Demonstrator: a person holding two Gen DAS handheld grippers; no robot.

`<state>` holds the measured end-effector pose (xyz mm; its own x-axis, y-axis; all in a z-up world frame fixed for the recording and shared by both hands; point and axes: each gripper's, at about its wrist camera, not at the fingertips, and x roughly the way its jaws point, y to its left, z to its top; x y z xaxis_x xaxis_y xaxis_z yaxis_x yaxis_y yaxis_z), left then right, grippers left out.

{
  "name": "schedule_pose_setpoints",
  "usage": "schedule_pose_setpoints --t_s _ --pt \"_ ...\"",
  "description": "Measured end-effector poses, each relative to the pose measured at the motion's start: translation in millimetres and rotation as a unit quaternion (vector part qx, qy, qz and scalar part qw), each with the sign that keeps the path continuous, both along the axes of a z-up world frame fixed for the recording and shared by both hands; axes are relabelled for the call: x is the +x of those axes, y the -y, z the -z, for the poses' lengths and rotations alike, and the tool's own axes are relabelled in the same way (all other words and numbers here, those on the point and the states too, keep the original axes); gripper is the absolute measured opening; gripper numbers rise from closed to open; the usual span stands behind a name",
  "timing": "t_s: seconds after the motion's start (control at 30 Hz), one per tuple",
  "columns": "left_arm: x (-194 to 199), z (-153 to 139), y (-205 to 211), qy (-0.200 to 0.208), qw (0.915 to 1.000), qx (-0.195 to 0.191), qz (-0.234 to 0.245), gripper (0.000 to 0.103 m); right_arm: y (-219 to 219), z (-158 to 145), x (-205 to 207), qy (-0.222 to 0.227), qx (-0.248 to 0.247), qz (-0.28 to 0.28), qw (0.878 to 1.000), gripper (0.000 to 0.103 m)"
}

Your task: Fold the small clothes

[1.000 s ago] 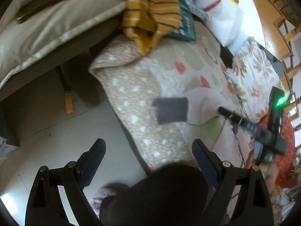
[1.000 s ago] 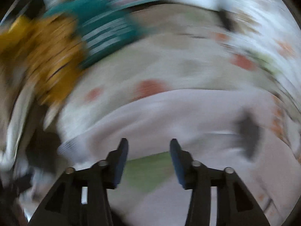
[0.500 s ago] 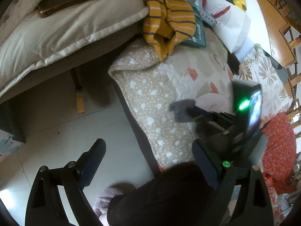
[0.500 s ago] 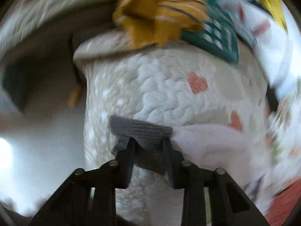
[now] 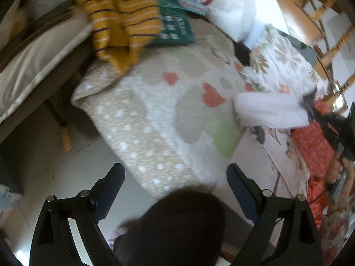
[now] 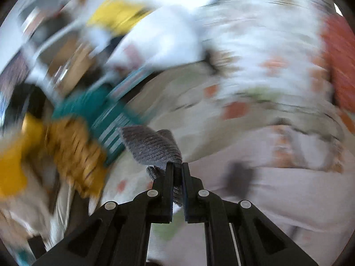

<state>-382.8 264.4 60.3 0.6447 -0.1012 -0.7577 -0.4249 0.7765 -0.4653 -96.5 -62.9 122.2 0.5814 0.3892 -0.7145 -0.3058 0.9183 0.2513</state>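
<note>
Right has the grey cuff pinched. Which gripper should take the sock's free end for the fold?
Left, probably. The left gripper is open and empty above the quilt, while the right gripper is shut on the grey cuff of the white sock, so it cannot take a second hold.

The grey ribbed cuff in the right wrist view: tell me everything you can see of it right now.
The grey cuff is a ribbed knit band, soft and dark grey. It is pinched at its lower edge between the shut fingers of the right hand-held gripper, and it flops up and to the left above the tips, lifted off the quilt. A little of it bunches left of the left finger. The pale garment it belongs to shows in the left wrist view, stretched toward the right.
</note>
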Motion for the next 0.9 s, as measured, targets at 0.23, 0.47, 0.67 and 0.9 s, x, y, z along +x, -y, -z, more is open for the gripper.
schedule_pose_setpoints --t_s 0.23,0.47,0.67,0.9 --pt "33 -10 52 0.001 0.9979 0.013 0.064 0.092 181 23 22 -0.043 -0.036 0.191 0.98 0.006" --pt "51 -10 94 -0.009 0.9938 0.025 0.108 0.092 311 94 7 -0.124 -0.046 0.341 0.931 0.009" --pt "71 -1 117 -0.027 0.9894 0.041 0.137 0.092 356 85 -20 -0.101 -0.025 0.363 0.926 0.016" --pt "107 7 151 -0.025 0.9854 0.042 0.163 0.092 276 72 -7 -0.093 -0.003 0.22 0.971 0.016"
